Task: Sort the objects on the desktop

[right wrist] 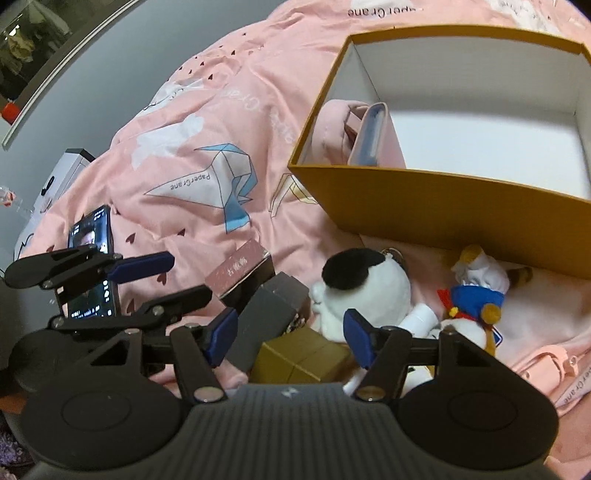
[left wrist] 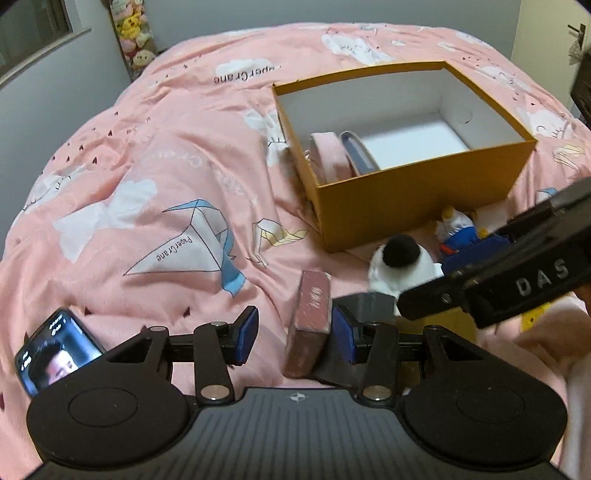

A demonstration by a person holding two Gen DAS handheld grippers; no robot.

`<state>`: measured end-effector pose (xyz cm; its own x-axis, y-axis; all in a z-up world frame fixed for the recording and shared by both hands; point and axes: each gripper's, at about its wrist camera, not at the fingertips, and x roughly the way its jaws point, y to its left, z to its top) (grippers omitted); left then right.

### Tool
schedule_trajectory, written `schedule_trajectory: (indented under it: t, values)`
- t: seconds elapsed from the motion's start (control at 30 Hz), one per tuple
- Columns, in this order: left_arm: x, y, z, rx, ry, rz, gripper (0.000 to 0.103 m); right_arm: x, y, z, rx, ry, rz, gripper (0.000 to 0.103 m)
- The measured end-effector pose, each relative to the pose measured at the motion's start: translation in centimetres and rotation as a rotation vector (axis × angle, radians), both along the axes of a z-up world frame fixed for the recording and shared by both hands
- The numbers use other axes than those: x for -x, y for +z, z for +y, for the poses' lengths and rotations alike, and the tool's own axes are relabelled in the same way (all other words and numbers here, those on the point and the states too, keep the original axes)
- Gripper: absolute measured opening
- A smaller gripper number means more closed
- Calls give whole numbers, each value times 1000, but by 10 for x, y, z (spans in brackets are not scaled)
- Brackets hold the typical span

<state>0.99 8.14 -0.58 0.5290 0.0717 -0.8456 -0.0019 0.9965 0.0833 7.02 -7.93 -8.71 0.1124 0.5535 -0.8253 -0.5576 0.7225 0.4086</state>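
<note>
An open orange cardboard box (left wrist: pixel 424 199) (right wrist: pixel 443 206) stands on the pink bed cover, with a pink case (left wrist: pixel 332 155) (right wrist: pixel 373 140) inside at its left end. My left gripper (left wrist: pixel 295 332) is open; a small maroon box (left wrist: pixel 310 325) (right wrist: pixel 240 269) stands between its fingers, against the right pad. My right gripper (right wrist: pixel 291 336) is open above a grey box (right wrist: pixel 273 310) and a tan box (right wrist: pixel 306 358). A black-and-white plush (left wrist: pixel 402 266) (right wrist: pixel 365 291) and a blue-clad plush doll (left wrist: pixel 458 229) (right wrist: pixel 476 291) lie in front of the orange box.
A phone (left wrist: pixel 55 350) (right wrist: pixel 92 266) with a lit screen lies on the pink cover (left wrist: pixel 166 184) at the left. A shelf of plush toys (left wrist: pixel 133 33) stands by the far wall. A white item (right wrist: pixel 62 173) sits at the bed's left edge.
</note>
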Motion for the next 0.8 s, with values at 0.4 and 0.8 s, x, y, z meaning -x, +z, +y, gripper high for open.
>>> schedule_trajectory:
  t: [0.4,0.8]
  values:
    - [-40,-20,17,79,-134,135,42,-14,-15,15,-39,-27,151,60]
    - [-41,-18,28,84,-246,162,42,-30,-37,25,-49,-100,262,58]
